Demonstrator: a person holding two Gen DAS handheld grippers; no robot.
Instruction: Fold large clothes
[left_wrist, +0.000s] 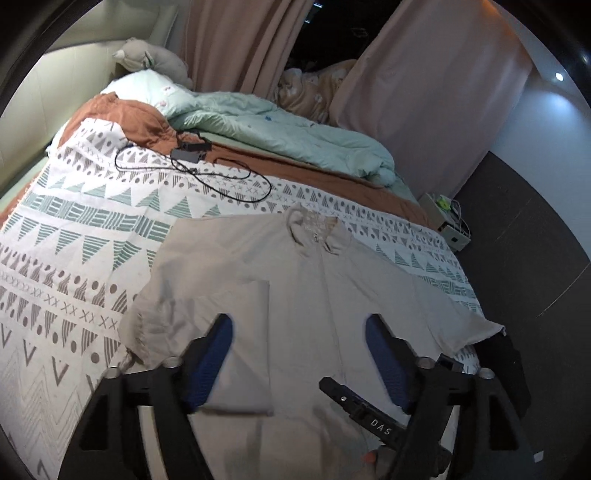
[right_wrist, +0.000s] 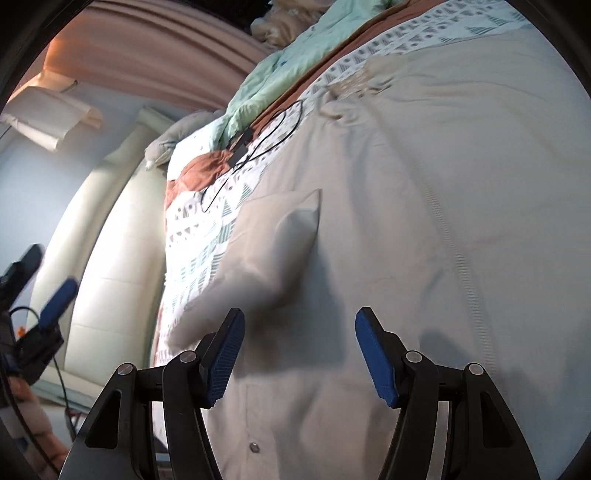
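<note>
A large beige button-up shirt (left_wrist: 332, 295) lies flat, collar away from me, on the patterned bedspread (left_wrist: 92, 229). One sleeve (left_wrist: 240, 332) is folded in over the shirt's body. My left gripper (left_wrist: 299, 354) hovers open above the shirt's lower part, holding nothing. In the right wrist view the shirt (right_wrist: 424, 240) fills the frame, with the folded sleeve (right_wrist: 280, 240) puffed up and blurred. My right gripper (right_wrist: 299, 354) is open just above the fabric beside that sleeve. A blue pad (right_wrist: 57, 299) of the left gripper shows at the far left.
A black cable with an adapter (left_wrist: 188, 151) lies on the bedspread beyond the collar. A mint duvet (left_wrist: 295, 129), pillow and plush toy (left_wrist: 155, 59) are at the head. Curtains hang behind. A box with cables (left_wrist: 447, 218) sits on the dark floor right of the bed.
</note>
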